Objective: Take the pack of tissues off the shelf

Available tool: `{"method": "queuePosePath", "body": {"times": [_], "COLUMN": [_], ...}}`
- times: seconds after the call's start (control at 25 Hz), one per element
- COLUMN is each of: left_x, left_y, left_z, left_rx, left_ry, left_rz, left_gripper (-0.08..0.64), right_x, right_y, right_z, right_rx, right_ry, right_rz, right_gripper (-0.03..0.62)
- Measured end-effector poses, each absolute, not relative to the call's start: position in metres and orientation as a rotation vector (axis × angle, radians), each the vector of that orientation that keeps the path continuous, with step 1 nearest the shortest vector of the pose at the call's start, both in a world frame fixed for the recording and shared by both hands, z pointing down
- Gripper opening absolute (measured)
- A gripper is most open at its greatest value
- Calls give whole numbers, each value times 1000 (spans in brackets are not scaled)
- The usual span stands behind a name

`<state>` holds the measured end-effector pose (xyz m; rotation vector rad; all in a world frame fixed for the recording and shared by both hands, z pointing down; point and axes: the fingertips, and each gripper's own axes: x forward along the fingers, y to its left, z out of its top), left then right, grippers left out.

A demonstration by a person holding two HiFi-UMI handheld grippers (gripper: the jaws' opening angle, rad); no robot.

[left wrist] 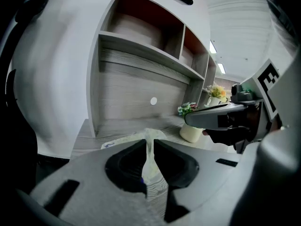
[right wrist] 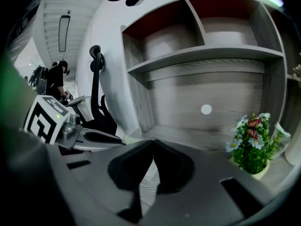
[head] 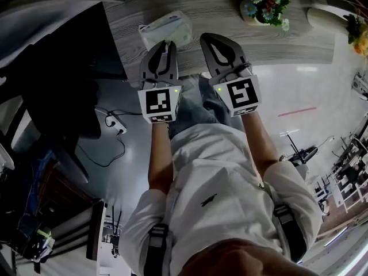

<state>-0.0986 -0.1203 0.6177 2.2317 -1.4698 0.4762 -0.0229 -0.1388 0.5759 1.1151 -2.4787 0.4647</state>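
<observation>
Risk: slip from a thin pinch | left gripper (left wrist: 149, 144) nipped narrow on a raised fold of the pack of tissues (head: 167, 29), which lies at the shelf (head: 230, 36) front edge | right gripper (right wrist: 153, 144) closed, empty | a quick lift could probably tear the fold or drop the pack

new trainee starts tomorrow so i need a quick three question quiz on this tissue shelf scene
1. Multiple choice: in the head view, what stands to the right of the pack of tissues on the shelf? A) a mug B) a flower pot C) a lamp
2. True or false: the right gripper has its jaws wide apart.
3. Short answer: which gripper's tips are at the pack?
Key: 1 B; 2 false, they meet; 3 the left gripper.
</observation>
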Motion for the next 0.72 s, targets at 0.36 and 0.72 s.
{"method": "queuePosePath", "body": {"times": [0.36,0.72], "left_x": [-95,-105], "left_y": [-103,-94], "left_z": [608,600], "left_rx": [2223,2184], "left_ry": [-1492,-1563], "left_rz": [453,415], "left_gripper": [34,34], "right_x": [-24,-29], "right_y": [-125,-114], "right_z": [576,574], "right_rx": [1075,1014], "right_ry": [-2499,-2525], "right_rz": [459,435], "right_gripper": [26,25]}}
